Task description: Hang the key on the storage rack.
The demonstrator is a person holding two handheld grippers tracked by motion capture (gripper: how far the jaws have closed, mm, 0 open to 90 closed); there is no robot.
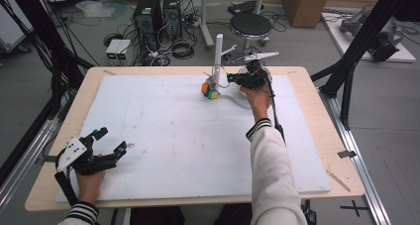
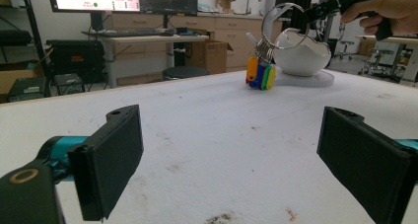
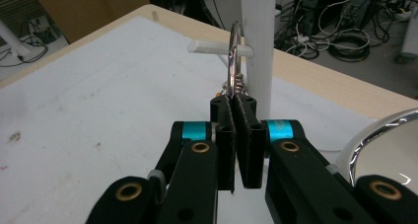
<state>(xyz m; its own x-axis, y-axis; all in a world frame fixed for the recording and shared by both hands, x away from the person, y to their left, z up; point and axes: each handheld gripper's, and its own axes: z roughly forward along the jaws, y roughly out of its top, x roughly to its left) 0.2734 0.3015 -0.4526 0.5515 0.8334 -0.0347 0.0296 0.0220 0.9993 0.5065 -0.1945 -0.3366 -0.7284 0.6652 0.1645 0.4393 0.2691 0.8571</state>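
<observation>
A large metal key ring [image 3: 235, 61] is pinched between the jaws of my right gripper [image 3: 233, 101], which is shut on it. The ring sits around a short horizontal peg [image 3: 212, 47] on a white upright post [image 3: 257, 31]. Several coloured tags [image 1: 210, 91] hang from the ring just above the white board; from the left gripper view they [image 2: 261, 76] dangle beside a white bowl [image 2: 301, 54]. In the high view my right gripper [image 1: 231, 78] is at the post [image 1: 218, 54], far right of centre. My left gripper [image 1: 112, 140] rests open near the front left, jaws wide apart with nothing between them.
A white foam board [image 1: 173, 136] covers most of the wooden table [image 1: 329, 136]. A shiny bowl rim [image 3: 379, 135] lies close to the right of my right gripper. Behind the table stand a black stool [image 1: 250, 24], computer towers [image 1: 148, 12] and cables.
</observation>
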